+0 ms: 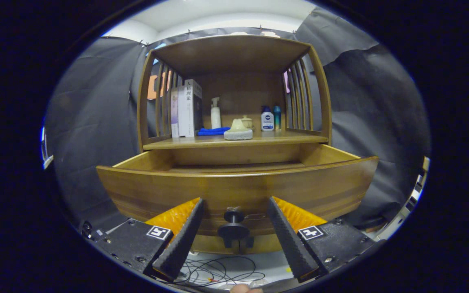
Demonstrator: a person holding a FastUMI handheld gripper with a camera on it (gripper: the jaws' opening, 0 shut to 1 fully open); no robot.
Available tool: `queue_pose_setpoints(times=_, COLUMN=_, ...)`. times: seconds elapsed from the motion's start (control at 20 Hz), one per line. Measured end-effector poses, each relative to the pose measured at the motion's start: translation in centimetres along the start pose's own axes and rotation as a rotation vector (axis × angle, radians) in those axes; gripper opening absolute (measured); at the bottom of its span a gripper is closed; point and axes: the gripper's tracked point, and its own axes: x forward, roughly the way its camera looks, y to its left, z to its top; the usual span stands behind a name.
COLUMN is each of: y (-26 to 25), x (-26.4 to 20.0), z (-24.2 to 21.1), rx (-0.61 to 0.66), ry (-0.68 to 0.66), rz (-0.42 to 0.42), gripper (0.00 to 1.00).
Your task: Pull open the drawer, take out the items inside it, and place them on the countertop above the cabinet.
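A wooden cabinet [234, 53] stands against the black cloth, with slatted sides and one open shelf, the countertop [234, 141]. Below it the drawer [234, 191] is pulled out toward the camera; its tall front panel hides most of the inside, so only a strip of the bottom near the back wall shows, and whether anything lies in it cannot be told.

On the countertop, books [185, 108] stand upright at the left end. Near the middle of its front edge a blue cloth [212, 131] lies touching a pale domed thing [238, 131], whose kind is hard to make out. Behind them, by the back wall, stands a pump bottle [215, 114] and a small pale jar, half hidden. Toward the right end are a white bottle [267, 120] and a teal one [277, 116], side by side.

The gripper [234, 207] has its jaws spread wide, gripping nothing. The drawer's dark knob [233, 228] sits between the fingers, clear of both.

Cables [218, 272] lie on the pale floor below, partly cut off
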Motion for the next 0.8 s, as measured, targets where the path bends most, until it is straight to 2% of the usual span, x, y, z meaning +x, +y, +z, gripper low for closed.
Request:
queue_pose_setpoints(times=0.55, y=0.1, x=0.5, z=0.4, rx=-0.018, ry=-0.059, rz=-0.019, gripper=0.99)
queue_pose_setpoints(times=0.8, y=-0.1, x=3.5, z=1.9, rx=-0.023, ry=-0.050, rz=0.001, gripper=0.99)
